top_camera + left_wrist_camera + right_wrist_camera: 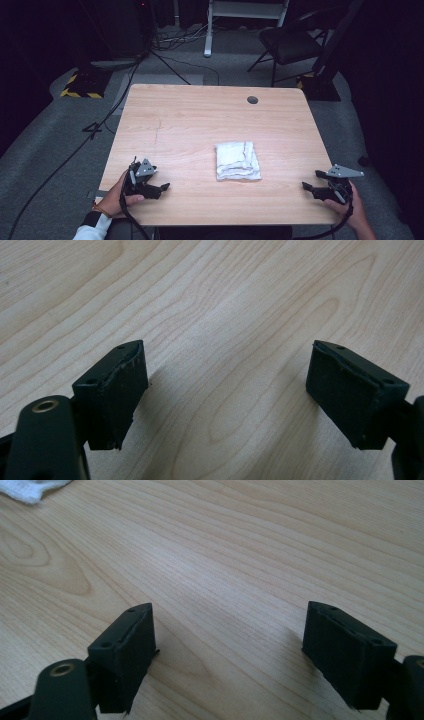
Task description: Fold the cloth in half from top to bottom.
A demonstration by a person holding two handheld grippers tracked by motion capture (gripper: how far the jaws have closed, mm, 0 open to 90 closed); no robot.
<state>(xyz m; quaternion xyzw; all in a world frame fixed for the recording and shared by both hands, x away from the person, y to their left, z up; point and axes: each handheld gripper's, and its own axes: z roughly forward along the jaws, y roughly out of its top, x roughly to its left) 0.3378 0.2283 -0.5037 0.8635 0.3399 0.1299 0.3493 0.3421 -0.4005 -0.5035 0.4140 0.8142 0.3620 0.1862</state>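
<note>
A folded white cloth (pixel 237 160) lies flat on the light wooden table (pixel 190 120), a little right of its middle. My left gripper (pixel 159 182) rests near the front left edge, held by a hand, well left of the cloth. Its jaws stand wide apart over bare wood (pixel 227 385), with nothing between them. My right gripper (pixel 312 182) sits near the front right corner, right of the cloth. Its jaws are also spread with only wood between them (pixel 230 645). A corner of the cloth (pixel 30 490) shows at the top left of the right gripper view.
A round grommet hole (pixel 252 99) is in the table's far edge. Beyond the table stand a black folding chair (pixel 287 42), a white frame (pixel 240 15) and cables on grey carpet. A yellow-and-black striped base (pixel 82 86) is at the far left.
</note>
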